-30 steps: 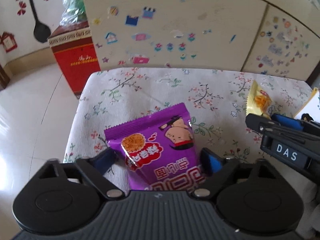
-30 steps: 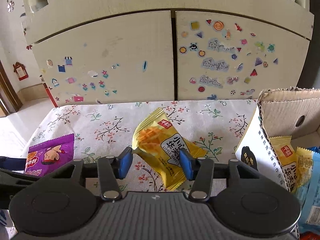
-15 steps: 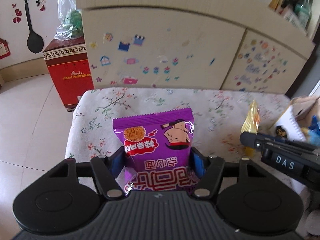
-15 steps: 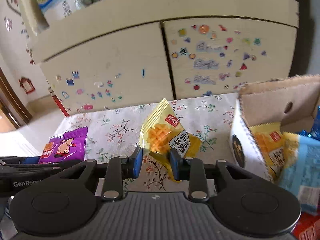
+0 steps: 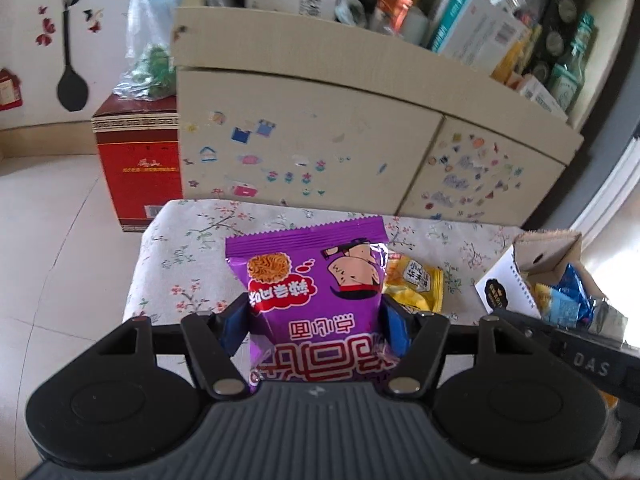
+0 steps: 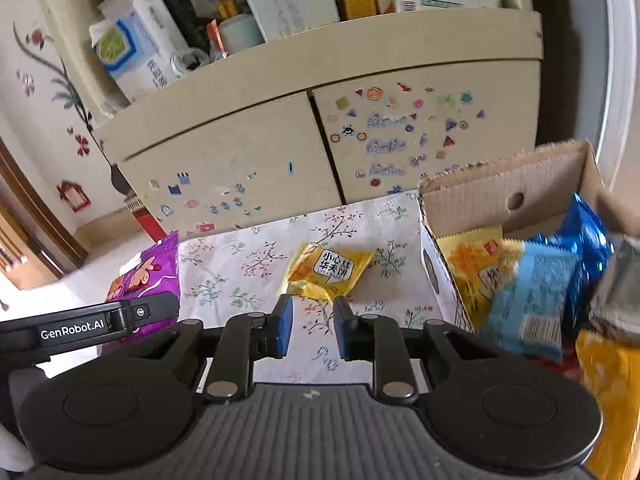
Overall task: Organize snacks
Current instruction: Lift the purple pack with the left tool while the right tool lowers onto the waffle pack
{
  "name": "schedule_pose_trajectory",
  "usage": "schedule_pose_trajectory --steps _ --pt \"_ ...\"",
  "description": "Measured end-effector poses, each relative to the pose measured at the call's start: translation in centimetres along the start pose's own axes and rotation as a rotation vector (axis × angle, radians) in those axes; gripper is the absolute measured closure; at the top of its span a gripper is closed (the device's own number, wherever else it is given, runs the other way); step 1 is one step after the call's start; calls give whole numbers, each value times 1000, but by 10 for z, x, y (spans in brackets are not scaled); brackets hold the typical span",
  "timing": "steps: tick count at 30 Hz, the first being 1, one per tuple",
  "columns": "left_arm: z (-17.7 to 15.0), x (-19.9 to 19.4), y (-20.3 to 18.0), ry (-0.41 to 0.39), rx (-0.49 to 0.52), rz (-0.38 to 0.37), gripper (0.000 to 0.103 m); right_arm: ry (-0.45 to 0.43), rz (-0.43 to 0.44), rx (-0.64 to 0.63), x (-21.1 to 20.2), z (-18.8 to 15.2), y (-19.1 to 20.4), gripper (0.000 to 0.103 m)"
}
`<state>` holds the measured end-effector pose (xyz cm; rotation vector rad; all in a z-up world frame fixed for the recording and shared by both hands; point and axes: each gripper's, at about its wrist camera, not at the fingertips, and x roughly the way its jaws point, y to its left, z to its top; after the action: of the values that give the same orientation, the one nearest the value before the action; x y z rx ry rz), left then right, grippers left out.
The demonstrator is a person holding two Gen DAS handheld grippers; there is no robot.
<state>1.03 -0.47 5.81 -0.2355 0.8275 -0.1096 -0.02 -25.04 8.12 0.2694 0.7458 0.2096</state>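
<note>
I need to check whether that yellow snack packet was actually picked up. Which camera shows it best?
The right wrist view: the yellow snack packet lies in full on the floral cloth, just beyond the right claw, whose pads hold nothing. The left wrist view shows only part of it, behind the purple snack bag clamped in the left claw.

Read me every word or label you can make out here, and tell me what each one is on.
"GenRobot.AI": side of the left gripper.
"DAS": side of the right gripper.
"小心华夫饼": yellow waffle packet lying on the floral tablecloth.
Purple noodle snack bag: large Chinese print, upside down, not reliably readable.
Shelf boxes and snacks in the cardboard box: too small or blurred.
</note>
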Motion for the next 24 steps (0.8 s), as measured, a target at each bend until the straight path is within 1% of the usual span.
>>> schedule_pose_trajectory --steps 1,2,3,4,6,7,8,10,11,13,16,17,20,22,24 --pt "1 -2 3 -6 -7 4 37 -6 -1 8 0 -1 -1 66" --pt "2 -4 6 -15 -5 10 37 -10 -1 9 3 -2 -1 63" --pt "3 -6 7 -24 2 18 37 -8 -2 6 6 -2 -1 63" --pt "4 -7 10 -31 11 27 37 -3 -3 2 10 -3 1 61" --pt "6 -8 15 -35 3 36 37 4 -8 -10 21 -3 5 47" --pt "7 -8 19 -33 -10 36 37 4 -15 -13 28 -2 8 34" --pt "8 -7 21 -32 -21 34 38 2 -21 -17 35 0 10 27" --pt "10 -7 24 -24 -37 25 38 6 -20 -23 51 3 14 26" --pt "10 -7 25 -24 -46 16 40 7 -26 -22 59 5 15 22" --pt "11 -7 24 -33 -40 11 40 -2 -40 -26 73 7 18 15" --pt "13 -5 22 -36 -33 6 40 1 -98 -50 95 7 19 10" --pt "13 -3 23 -29 -38 -1 40 8 -120 -50 102 6 18 9" --pt "12 5 25 -2 -37 -4 40 17 -129 -25 116 5 12 8" --pt "11 15 31 8 -55 -9 40 -8 -139 -38 120 5 12 6" --pt "13 26 37 12 -73 3 37 -13 -142 -53 124 6 14 5"
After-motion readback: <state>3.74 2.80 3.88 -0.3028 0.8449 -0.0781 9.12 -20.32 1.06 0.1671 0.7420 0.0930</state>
